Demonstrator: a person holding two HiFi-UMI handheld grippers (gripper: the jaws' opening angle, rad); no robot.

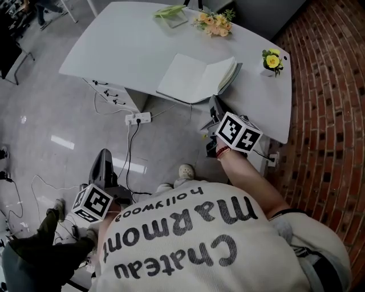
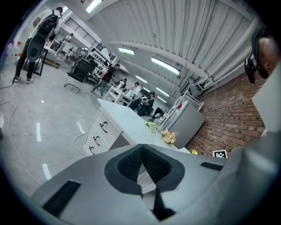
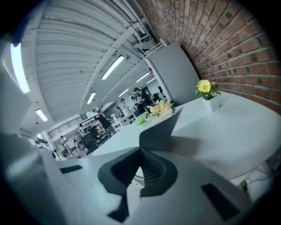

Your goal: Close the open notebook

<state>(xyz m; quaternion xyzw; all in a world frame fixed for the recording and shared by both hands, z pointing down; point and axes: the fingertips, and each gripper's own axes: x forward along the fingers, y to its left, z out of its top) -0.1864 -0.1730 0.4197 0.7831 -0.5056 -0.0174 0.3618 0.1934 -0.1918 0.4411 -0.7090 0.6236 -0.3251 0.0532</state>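
The open notebook (image 1: 197, 77) lies on the pale grey table (image 1: 114, 45), white pages up, with its right half tilted upward. In the right gripper view its dark cover (image 3: 160, 127) rises just beyond the jaws. My right gripper (image 1: 215, 107) is at the table's front edge, close under the notebook's right near corner, with its jaws shut and nothing visible between them (image 3: 140, 154). Whether it touches the cover I cannot tell. My left gripper (image 1: 104, 162) hangs low at the left over the floor, away from the table, pads (image 2: 151, 165) pressed together and empty.
A yellow flower in a small white pot (image 1: 272, 60) stands at the table's right edge, and a bouquet (image 1: 213, 23) and a green item (image 1: 171, 11) at the back. A power strip (image 1: 138, 118) and cables lie on the floor. A brick wall (image 1: 331, 85) runs along the right.
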